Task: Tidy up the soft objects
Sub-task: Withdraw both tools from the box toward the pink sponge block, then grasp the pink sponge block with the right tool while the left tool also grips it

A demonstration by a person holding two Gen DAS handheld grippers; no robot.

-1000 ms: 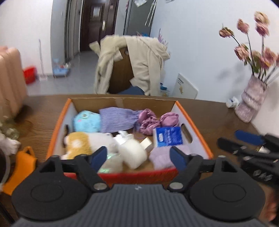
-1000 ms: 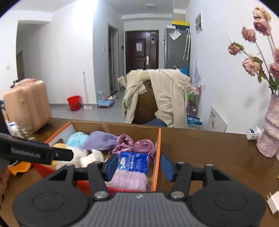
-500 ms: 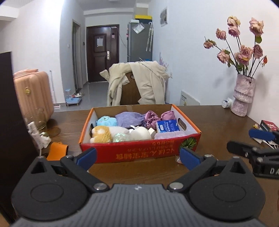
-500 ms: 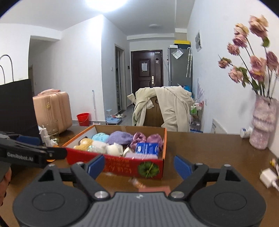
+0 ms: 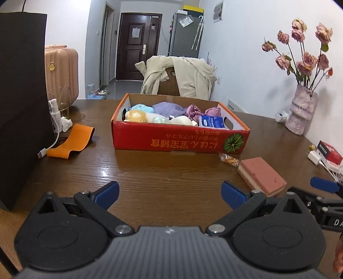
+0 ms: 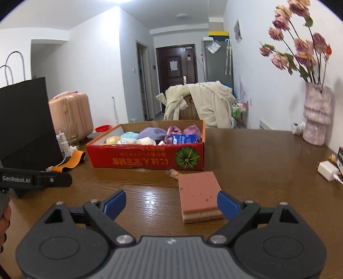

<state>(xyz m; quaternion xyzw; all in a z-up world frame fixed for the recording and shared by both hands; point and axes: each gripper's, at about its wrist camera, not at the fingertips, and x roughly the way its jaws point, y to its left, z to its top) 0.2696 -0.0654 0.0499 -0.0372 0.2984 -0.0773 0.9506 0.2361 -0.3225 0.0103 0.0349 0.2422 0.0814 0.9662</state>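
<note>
Soft objects fill the red cardboard box [image 5: 171, 141] at the middle of the wooden table [image 5: 150, 178]. Pink sponge [image 6: 198, 193] lies on the table just in front of the box, partly between the right gripper [image 6: 171, 203] fingers, untouched; these have just been opening. Left gripper [image 5: 170, 194] fingers stand spread wide over bare table, grasping nothing

We see white walls [image 6: 90, 64] and a grey floor [image 5: 122, 90] running back to a dark door [image 5: 134, 46] at upper centre. A brown wooden table [image 5: 167, 176] fills the lower frame — behind it a chair [image 5: 169, 85] draped with a beige coat [image 5: 188, 75]. A pink suitcase [image 5: 62, 70] stands left; a ceiling light [image 6: 126, 1] glares at top.
</note>
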